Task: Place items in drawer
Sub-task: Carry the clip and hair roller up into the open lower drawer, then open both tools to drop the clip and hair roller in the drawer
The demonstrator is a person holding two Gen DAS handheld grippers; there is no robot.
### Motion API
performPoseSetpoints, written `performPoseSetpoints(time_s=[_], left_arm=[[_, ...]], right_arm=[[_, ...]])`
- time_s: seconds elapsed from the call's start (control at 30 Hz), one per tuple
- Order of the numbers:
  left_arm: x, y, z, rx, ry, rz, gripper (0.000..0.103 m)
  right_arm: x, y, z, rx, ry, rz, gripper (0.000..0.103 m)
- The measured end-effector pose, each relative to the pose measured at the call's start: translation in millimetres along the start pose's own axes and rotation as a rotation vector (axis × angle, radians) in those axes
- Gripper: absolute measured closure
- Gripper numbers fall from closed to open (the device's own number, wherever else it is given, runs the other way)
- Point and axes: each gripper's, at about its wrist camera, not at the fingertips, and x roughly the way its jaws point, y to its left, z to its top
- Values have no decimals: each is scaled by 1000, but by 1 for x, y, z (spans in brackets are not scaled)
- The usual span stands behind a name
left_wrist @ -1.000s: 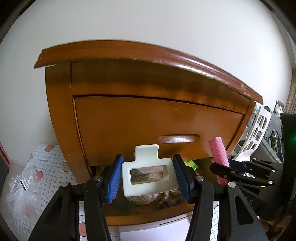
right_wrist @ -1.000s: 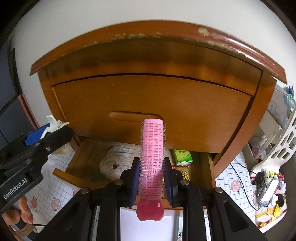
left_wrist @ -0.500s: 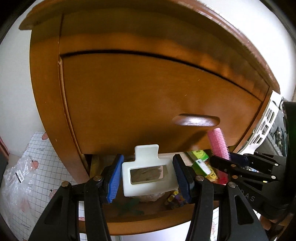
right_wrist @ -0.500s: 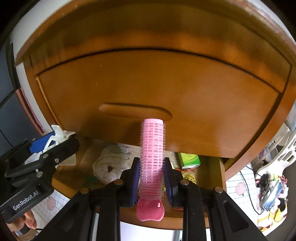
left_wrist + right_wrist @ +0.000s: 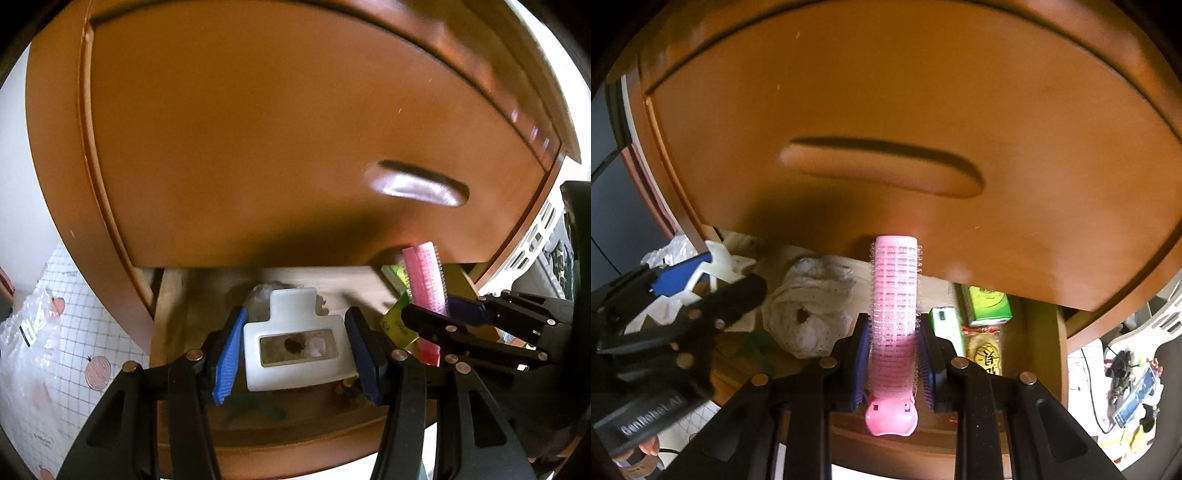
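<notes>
My left gripper (image 5: 293, 328) is shut on a white plastic claw clip (image 5: 295, 350) and holds it over the open lower drawer (image 5: 280, 439) of a brown wooden cabinet. In the right wrist view my right gripper (image 5: 894, 339) is shut on a pink hair roller (image 5: 894, 295), upright above the same drawer (image 5: 886, 435). The roller (image 5: 424, 277) and the right gripper also show at the right of the left wrist view. The left gripper (image 5: 701, 295) with its clip (image 5: 718, 256) appears at the left of the right wrist view.
The closed upper drawer front (image 5: 886, 110) with its wooden handle (image 5: 882, 170) overhangs the open drawer. Inside lie a crumpled white cloth (image 5: 809, 306), green boxes (image 5: 988, 304) and a yellow packet (image 5: 984, 354). A plastic bag (image 5: 22, 332) lies on the checked floor mat; clutter (image 5: 1130, 373) sits at right.
Both grippers have come down and closer to the cabinet, tilting further toward the open drawer. Its inside now fills more of each view. Each still holds its item.
</notes>
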Motion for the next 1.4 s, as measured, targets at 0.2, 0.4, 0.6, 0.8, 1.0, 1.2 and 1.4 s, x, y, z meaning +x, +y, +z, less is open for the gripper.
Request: performPoseSetpoints(time_s=[0.2,0.4,0.6,0.8,1.0,1.2,1.4], left_arm=[[2,5,-1,-26,29,8,47],[8,9,-5,-42,36,17,43],[12,12,-8,-51,28,37,34],[6,14,-9,-63,26,51,31],[3,14,-7,-61,26,62,31],[-9,9,-3,-51,42,90,18],[-21,6,-2,-54,42,100,7]], right_arm=[[16,4,-1,-26,42,-4,77],[20,3,-2,-14,54,13,76],[20,1,-1,6,56,28,73],[21,-7,-2,33,56,35,53],[16,-10,-3,47,61,40,45],[9,-16,-3,71,71,50,29],[0,-23,-7,82,67,52,12]])
